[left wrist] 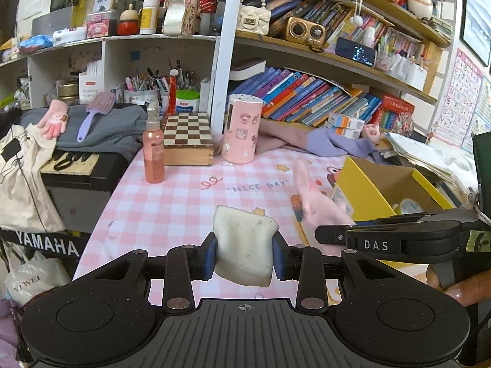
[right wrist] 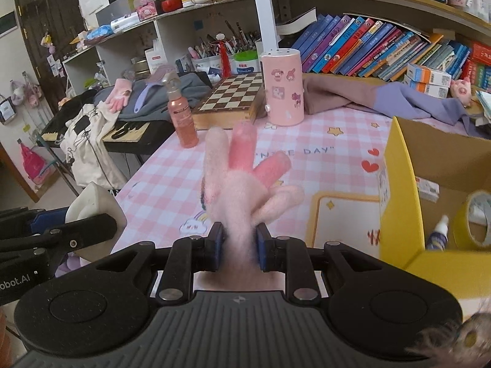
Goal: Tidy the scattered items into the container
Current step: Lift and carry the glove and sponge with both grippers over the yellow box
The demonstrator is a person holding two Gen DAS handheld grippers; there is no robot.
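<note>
Midway: white sponge is clamped in left tool, pink glove in right tool; yellow box at frame right already holds tape, bottle.

The yellow cardboard box runs off the right edge, so its inside is only partly visible. The fuzzy pink glove's cuff disappears between the right gripper pads. Book spines are too small to read.

Left gripper: tilted downward, blue pads clamped on a white toast-shaped squishy | Right gripper: tilted downward, pads pinching a fuzzy pink knitted glove at its cuff
</note>
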